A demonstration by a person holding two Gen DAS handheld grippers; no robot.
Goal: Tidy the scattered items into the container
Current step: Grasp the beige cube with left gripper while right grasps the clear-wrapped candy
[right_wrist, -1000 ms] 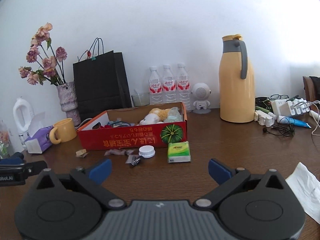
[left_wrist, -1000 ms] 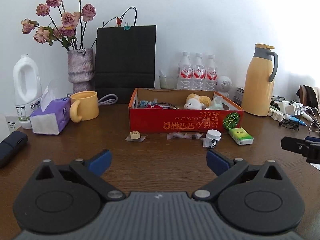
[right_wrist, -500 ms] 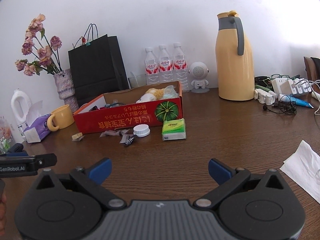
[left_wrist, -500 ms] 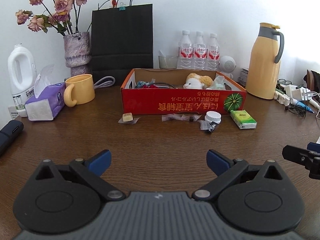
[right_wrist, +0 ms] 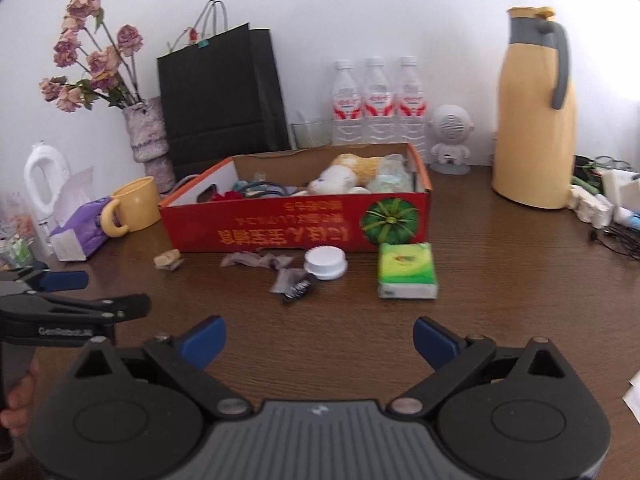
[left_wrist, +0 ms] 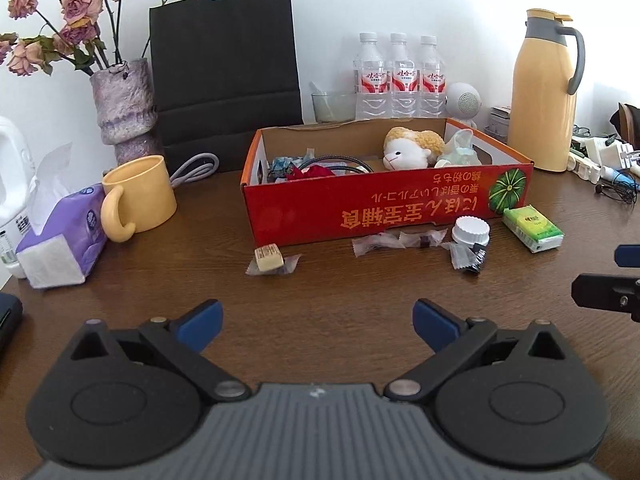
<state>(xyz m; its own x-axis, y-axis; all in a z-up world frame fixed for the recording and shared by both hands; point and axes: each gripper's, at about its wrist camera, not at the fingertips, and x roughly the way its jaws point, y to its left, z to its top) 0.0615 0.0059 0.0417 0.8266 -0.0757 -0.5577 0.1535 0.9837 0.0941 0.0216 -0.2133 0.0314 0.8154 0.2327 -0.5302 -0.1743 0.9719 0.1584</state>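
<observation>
A red cardboard box [left_wrist: 400,208] [right_wrist: 280,232] sits mid-table with a plush toy [left_wrist: 412,148] and odds and ends inside. In front of it lie a wrapped beige candy [left_wrist: 270,258] [right_wrist: 168,258], crumpled wrappers [left_wrist: 396,240] [right_wrist: 256,260], a white cap [left_wrist: 471,231] [right_wrist: 325,263], a small dark packet [left_wrist: 472,258] [right_wrist: 298,289] and a green tissue pack [left_wrist: 532,228] [right_wrist: 406,270]. My left gripper [left_wrist: 316,318] is open, short of the candy. My right gripper [right_wrist: 318,336] is wide, its jaws closing slightly, with nothing between them, short of the dark packet.
A yellow mug [left_wrist: 138,200], purple tissue pack [left_wrist: 60,240], vase of roses [left_wrist: 124,104], black bag [left_wrist: 226,64], water bottles [left_wrist: 400,76], a small white speaker [left_wrist: 464,100] and a yellow thermos [left_wrist: 546,92] ring the box. Cables and chargers [right_wrist: 600,200] crowd the right edge.
Both grippers have moved forward toward the box and tilted lower; box and scattered items now look nearer and larger. The right gripper's jaws have narrowed a touch. Nothing was picked up.
</observation>
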